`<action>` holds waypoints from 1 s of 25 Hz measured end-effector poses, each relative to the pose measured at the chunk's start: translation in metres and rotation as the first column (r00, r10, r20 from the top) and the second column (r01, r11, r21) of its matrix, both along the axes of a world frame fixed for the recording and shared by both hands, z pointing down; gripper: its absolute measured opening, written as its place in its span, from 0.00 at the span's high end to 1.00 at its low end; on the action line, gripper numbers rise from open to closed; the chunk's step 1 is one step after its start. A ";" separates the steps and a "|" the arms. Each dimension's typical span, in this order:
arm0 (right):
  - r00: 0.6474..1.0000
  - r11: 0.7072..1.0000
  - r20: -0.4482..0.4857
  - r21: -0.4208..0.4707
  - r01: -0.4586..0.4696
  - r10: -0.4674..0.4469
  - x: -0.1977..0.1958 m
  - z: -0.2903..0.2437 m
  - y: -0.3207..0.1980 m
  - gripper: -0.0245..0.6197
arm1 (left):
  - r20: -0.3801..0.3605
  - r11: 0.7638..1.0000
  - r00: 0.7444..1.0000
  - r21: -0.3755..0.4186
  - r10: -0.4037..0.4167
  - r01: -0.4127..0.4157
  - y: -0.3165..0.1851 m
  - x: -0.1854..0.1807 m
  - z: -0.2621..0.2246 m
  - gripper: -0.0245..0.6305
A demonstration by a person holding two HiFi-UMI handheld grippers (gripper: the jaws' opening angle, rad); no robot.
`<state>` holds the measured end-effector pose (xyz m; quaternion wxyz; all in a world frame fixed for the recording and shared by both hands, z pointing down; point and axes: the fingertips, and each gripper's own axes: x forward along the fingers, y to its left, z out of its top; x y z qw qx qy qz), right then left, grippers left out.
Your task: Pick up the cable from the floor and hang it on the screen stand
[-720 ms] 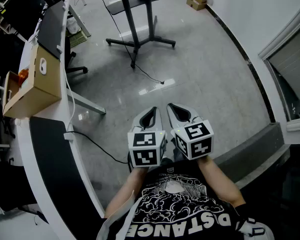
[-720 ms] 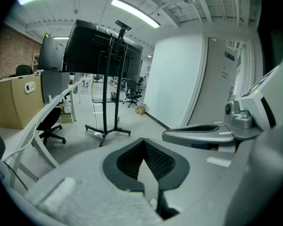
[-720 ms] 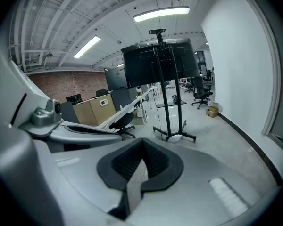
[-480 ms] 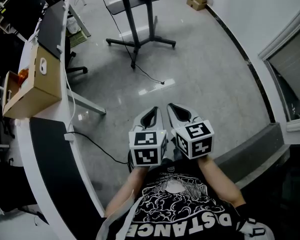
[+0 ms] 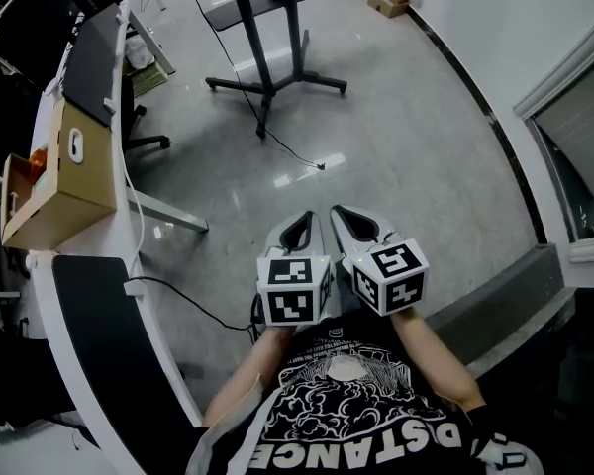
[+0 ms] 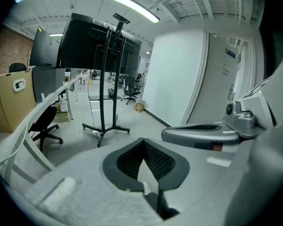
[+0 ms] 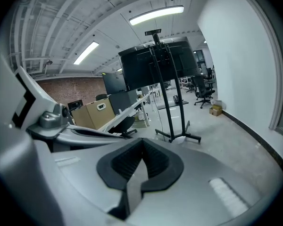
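- Since the earlier frames the head view has drifted slightly: the cardboard box (image 5: 64, 171) and the desk (image 5: 42, 305) now sit a little farther toward the left edge. Both grippers stay side by side in front of the person's chest.
- Grey glossy floor (image 5: 406, 156) spreads all around the screen stand (image 5: 260, 38). The stand rises on two dark poles from a splayed base at the top of the head view.
- In both gripper views the stand carries a large dark screen and stands well ahead of the jaws.
- The desk runs along the side of the stand, well apart from it, with the cardboard box resting on its top.
- Left gripper (image 5: 303, 222): its jaws are pressed together with nothing between them, and it touches nothing but the person's hand. It points toward the stand from well short of it.
- Right gripper (image 5: 345, 216): its jaws are likewise pressed together and empty. It sits just beside the left one, aimed the same way.
- The cable (image 5: 292, 149), thin and black, lies on the floor. It trails from the stand's base toward the grippers, and its loose end lies between the stand and the jaw tips, apart from both.
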<state>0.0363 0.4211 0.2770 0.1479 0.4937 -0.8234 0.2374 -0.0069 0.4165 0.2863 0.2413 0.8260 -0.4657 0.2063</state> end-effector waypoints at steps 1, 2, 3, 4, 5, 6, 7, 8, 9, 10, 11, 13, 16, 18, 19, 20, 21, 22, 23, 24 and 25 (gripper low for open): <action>1.000 1.000 -0.006 -0.006 -0.001 0.001 0.002 0.004 -0.006 0.95 | 0.004 1.000 1.000 -0.002 0.001 -0.001 -0.006 0.002 0.002 0.98; 1.000 1.000 -0.010 -0.011 -0.001 0.001 0.004 0.007 -0.013 0.95 | 0.009 1.000 1.000 -0.005 0.002 -0.002 -0.012 0.005 0.005 0.98; 1.000 1.000 -0.013 -0.014 0.001 -0.001 0.007 0.011 -0.020 0.95 | 0.016 1.000 1.000 -0.008 0.003 -0.003 -0.019 0.007 0.009 0.98; 1.000 1.000 -0.012 -0.018 0.006 -0.006 0.009 0.015 -0.029 0.95 | 0.023 1.000 1.000 -0.013 0.002 -0.002 -0.027 0.010 0.012 0.98; 1.000 1.000 -0.008 -0.024 0.013 -0.013 0.011 0.018 -0.038 0.96 | 0.029 1.000 1.000 -0.017 -0.001 0.001 -0.036 0.012 0.015 0.98; 1.000 0.999 -0.004 -0.031 0.020 -0.020 0.013 0.022 -0.048 0.96 | 0.034 1.000 0.999 -0.022 -0.005 0.005 -0.045 0.014 0.019 0.98; 1.000 0.999 -0.002 -0.038 0.027 -0.027 0.016 0.025 -0.059 0.96 | 0.037 1.000 0.999 -0.025 -0.008 0.009 -0.055 0.017 0.022 0.98; 0.999 0.998 -0.004 -0.043 0.035 -0.035 0.020 0.029 -0.070 0.96 | 0.038 1.000 0.999 -0.028 -0.009 0.010 -0.067 0.022 0.024 0.98; 0.999 0.998 -0.010 -0.047 0.043 -0.043 0.025 0.032 -0.082 0.96 | 0.035 1.000 0.999 -0.029 -0.008 0.009 -0.079 0.027 0.027 0.98; 0.999 0.997 -0.015 -0.052 0.051 -0.052 0.030 0.036 -0.093 0.96 | 0.030 1.000 1.000 -0.030 -0.008 0.009 -0.092 0.034 0.029 0.98; 0.998 0.996 -0.018 -0.059 0.060 -0.062 0.035 0.041 -0.104 0.96 | 0.027 0.999 1.000 -0.033 -0.011 0.012 -0.103 0.039 0.032 0.98; 0.997 0.994 -0.014 -0.075 0.079 -0.080 0.041 0.050 -0.124 0.96 | 0.036 0.998 0.999 -0.050 -0.027 0.028 -0.126 0.046 0.041 0.98; 0.995 0.990 -0.002 -0.101 0.094 -0.095 0.055 0.063 -0.153 0.96 | 0.070 0.996 0.997 -0.079 -0.036 0.041 -0.156 0.057 0.054 0.97; 0.994 0.986 0.005 -0.124 0.108 -0.109 0.065 0.073 -0.169 0.96 | 0.083 0.994 0.996 -0.100 -0.040 0.048 -0.171 0.067 0.062 0.97; 0.993 0.984 0.005 -0.136 0.119 -0.119 0.069 0.078 -0.175 0.96 | 0.085 0.992 0.995 -0.112 -0.046 0.055 -0.178 0.071 0.066 0.97; 0.991 0.981 0.003 -0.147 0.130 -0.131 0.071 0.083 -0.181 0.96 | 0.089 0.990 0.995 -0.124 -0.054 0.064 -0.184 0.074 0.070 0.97; 0.990 0.978 0.000 -0.154 0.141 -0.143 0.074 0.087 -0.188 0.96 | 0.093 0.988 0.994 -0.135 -0.061 0.073 -0.190 0.077 0.075 0.97; 0.988 0.976 -0.004 -0.155 0.152 -0.154 0.075 0.089 -0.194 0.96 | 0.101 0.986 0.993 -0.143 -0.066 0.080 -0.196 0.079 0.079 0.97; 0.986 0.975 -0.008 -0.150 0.163 -0.166 0.076 0.091 -0.200 0.96 | 0.111 0.985 0.991 -0.149 -0.068 0.085 -0.200 0.081 0.084 0.98; 0.983 0.974 -0.012 -0.139 0.178 -0.182 0.077 0.092 -0.206 0.96 | 0.122 0.985 0.990 -0.151 -0.069 0.087 -0.204 0.083 0.088 0.97; 0.980 0.973 -0.014 -0.128 0.195 -0.198 0.077 0.094 -0.211 0.96 | 0.132 0.985 0.989 -0.148 -0.069 0.089 -0.208 0.084 0.092 0.97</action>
